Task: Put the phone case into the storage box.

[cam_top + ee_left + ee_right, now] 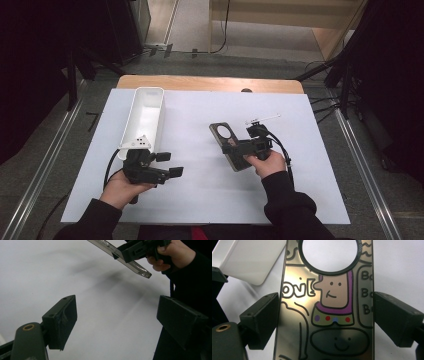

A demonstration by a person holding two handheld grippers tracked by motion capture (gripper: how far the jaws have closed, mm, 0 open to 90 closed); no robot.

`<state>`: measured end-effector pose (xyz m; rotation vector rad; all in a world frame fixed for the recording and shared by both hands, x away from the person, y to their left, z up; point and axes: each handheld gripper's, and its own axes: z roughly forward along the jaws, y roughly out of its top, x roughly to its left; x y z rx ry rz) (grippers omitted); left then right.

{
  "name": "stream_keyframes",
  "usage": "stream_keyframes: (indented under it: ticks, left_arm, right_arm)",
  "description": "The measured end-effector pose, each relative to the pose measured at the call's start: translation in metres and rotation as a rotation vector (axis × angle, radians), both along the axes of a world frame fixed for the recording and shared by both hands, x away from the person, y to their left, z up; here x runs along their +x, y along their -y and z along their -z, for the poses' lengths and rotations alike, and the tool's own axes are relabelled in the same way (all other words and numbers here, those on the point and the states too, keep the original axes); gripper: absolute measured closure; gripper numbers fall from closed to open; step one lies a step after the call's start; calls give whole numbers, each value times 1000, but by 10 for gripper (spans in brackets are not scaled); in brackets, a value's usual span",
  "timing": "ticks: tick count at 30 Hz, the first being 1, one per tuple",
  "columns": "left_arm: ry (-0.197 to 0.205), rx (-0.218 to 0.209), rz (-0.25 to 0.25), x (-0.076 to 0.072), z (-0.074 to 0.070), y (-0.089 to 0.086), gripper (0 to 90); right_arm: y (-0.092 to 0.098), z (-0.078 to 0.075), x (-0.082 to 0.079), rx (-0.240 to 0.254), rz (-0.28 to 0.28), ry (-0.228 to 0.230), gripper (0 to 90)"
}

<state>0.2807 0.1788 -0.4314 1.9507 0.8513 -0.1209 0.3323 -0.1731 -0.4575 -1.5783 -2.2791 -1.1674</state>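
Phone case (329,307) in right claw (325,315); white tray (144,117) near.

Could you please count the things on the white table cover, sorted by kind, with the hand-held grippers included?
Phone case, held in the right gripper: 1
White tray: 1
Small white stick: 1
Grippers, counting the open left gripper: 2
Total: 5

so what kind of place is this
Probably a lab or recording workspace: a white-covered table between dark curtains, metal floor rails, and cabled handheld grippers, the right gripper clamping a phone case.
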Motion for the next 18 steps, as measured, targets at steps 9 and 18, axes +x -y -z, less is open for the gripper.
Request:
stream_keyframes:
  ticks: [9,18]
  left_arm:
    - [-37,-5,-38,17,-8,11,163]
    - [-41,18,-35,33,-12,19,191]
  right_arm:
    - [-1,-2,3,30,-9,11,97]
    - [1,-1,4,27,2,20,97]
